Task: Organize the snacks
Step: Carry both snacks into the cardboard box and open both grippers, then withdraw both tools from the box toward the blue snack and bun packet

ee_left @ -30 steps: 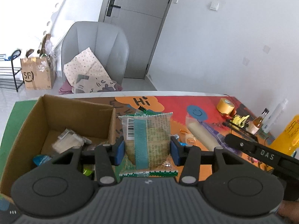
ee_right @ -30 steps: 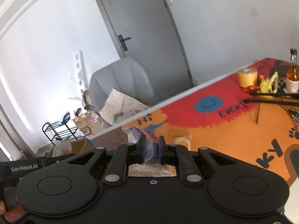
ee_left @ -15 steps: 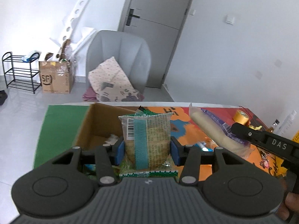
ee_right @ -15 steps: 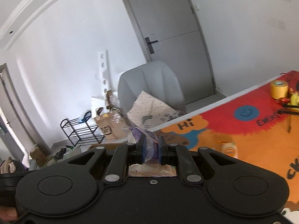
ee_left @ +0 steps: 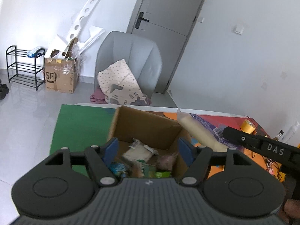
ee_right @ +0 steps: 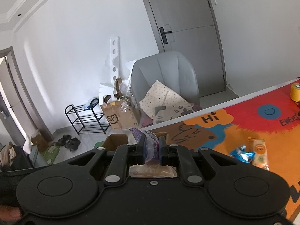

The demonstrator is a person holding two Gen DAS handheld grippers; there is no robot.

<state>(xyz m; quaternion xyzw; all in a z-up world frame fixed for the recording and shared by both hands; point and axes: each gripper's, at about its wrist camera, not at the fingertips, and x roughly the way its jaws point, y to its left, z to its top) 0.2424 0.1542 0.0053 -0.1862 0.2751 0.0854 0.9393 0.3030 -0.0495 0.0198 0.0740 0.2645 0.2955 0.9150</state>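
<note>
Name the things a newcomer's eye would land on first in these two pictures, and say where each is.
The open cardboard box of mixed snack packets, directly below the left claw, whose jaws are opening with nothing between them. Next, the right claw shut on a clear purple-printed bag. Behind both, a grey armchair with a spotted cushion.

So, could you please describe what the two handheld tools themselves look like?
The left tool has a dark grey ribbed body, two round discs, black linkage arms with silver rivets and blue pads. The right tool is black, built alike, also with blue pads; from the left view its side reads "DAS".
</note>
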